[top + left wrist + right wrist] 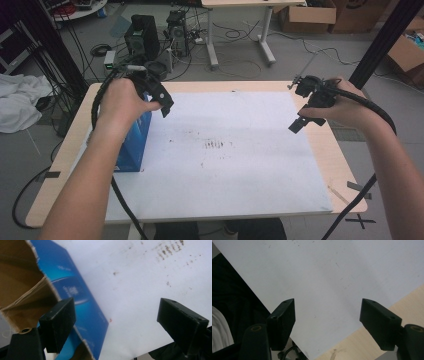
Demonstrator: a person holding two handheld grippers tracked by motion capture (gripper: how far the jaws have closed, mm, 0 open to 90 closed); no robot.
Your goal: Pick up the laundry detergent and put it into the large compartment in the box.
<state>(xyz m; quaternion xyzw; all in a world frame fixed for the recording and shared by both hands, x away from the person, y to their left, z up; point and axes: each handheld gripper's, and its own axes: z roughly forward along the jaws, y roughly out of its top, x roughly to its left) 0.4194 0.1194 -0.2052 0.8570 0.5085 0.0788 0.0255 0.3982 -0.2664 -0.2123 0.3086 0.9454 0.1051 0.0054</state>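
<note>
The box (134,137) stands upright at the left edge of the white sheet (240,165) on the surface (345,165), its torn top open and brown inside. The left tongs (167,107) are held just above and beside that open top; in the left gripper view the jaws stand wide apart with nothing between them, one jaw in front of the box (82,312) wall, the other over bare sheet. No pad presses on the cardboard.

The step in hand is judged to be the release of the box, or a re-approach to its rim. For a clean result, the tongs should be kept fully apart until clear of the torn edge (thin cardboard catches easily and the box may tip). If a fresh grip is wanted, one jaw should be lowered inside the wall and one outside, then closed gently on the wall.

The left hand (122,102) is held over the box with the forearm running up from the lower left, the tongs pointing down and toward the sheet's middle. The right hand (345,107) is held at the sheet's far right edge, well apart from the box. The right tongs (300,122) point down at the sheet, jaws wide apart and empty.
</note>
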